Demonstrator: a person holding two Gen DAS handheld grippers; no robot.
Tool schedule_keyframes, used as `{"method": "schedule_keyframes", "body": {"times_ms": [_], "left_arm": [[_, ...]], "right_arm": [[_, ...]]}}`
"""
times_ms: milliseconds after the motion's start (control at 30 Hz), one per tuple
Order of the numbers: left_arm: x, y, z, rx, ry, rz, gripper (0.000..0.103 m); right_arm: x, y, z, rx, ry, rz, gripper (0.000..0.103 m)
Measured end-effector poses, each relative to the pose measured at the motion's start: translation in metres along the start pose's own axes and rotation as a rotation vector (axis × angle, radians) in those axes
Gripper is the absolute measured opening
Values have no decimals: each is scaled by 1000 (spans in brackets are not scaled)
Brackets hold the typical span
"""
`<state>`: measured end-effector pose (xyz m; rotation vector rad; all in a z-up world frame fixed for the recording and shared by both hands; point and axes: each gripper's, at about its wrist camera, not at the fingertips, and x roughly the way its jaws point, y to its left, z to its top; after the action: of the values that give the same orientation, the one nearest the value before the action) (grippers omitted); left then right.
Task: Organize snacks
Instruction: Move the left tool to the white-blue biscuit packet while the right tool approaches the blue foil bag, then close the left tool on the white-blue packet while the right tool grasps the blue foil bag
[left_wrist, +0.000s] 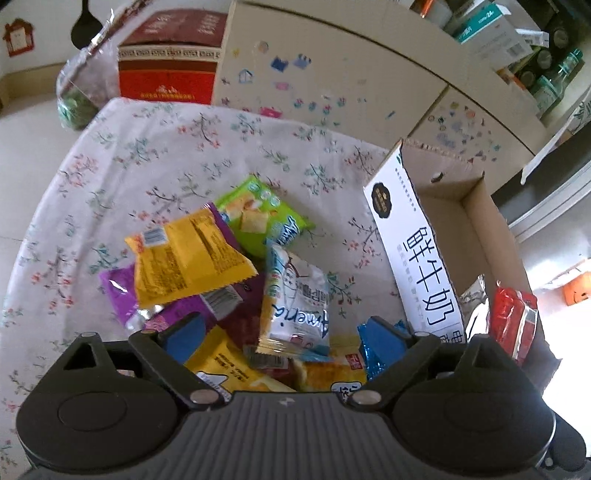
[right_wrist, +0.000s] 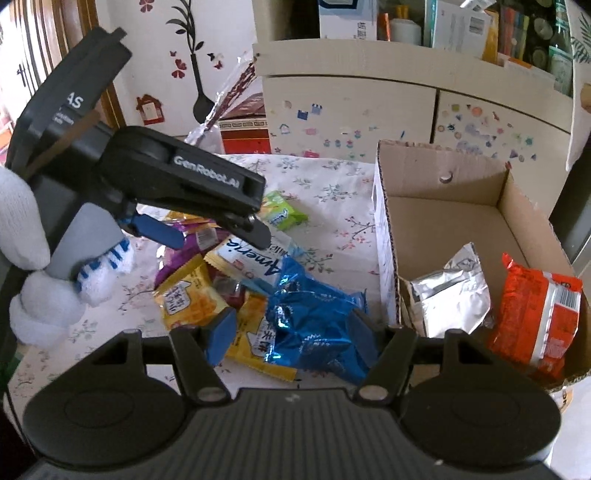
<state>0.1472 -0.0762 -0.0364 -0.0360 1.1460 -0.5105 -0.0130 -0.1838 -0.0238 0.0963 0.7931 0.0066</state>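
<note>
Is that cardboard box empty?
No. The cardboard box holds a silver packet and a red packet; much of its floor is bare.

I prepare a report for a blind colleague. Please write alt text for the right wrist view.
The open right gripper hangs over a blue snack packet in a pile of snacks on a floral tablecloth. To the right, a cardboard box holds a silver packet and a red packet. The left gripper, held by a gloved hand, reaches in from the left.
</note>
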Motion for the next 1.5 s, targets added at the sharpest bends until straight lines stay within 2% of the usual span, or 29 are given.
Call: {"method": "schedule_keyframes", "body": {"times_ms": [300, 533, 600, 700, 767, 933, 1133, 1200, 1367, 1433, 1500], "left_arm": [[17, -3, 1, 4, 30, -32, 96], [29, -2, 3, -23, 32, -48, 90], [29, -2, 2, -23, 17, -56, 85], [28, -1, 2, -23, 6, -75, 72], [28, 1, 2, -27, -1, -73, 55], [25, 13, 0, -73, -12, -83, 38], [21, 16, -1, -67, -17, -65, 37], [25, 14, -2, -56, -6, -64, 37], [29, 0, -4, -7, -24, -32, 45], [30, -5, -7, 21, -40, -12, 45], [30, -10, -8, 51, -52, 6, 38]], "right_arm": [[17, 1, 0, 10, 50, -44, 67], [25, 0, -1, 18, 62, -62, 67], [26, 0, -1, 28, 62, -59, 67], [27, 0, -2, 28, 61, -53, 64], [27, 1, -2, 27, 59, -50, 63], [23, -4, -1, 53, 50, -21, 56], [19, -18, 5, 169, 58, 48, 54], [18, -18, 6, 180, 56, 50, 51], [22, -20, 6, 189, 73, 31, 51], [22, -21, 6, 191, 70, 31, 52], [22, -20, 5, 194, 67, 29, 55]]}}
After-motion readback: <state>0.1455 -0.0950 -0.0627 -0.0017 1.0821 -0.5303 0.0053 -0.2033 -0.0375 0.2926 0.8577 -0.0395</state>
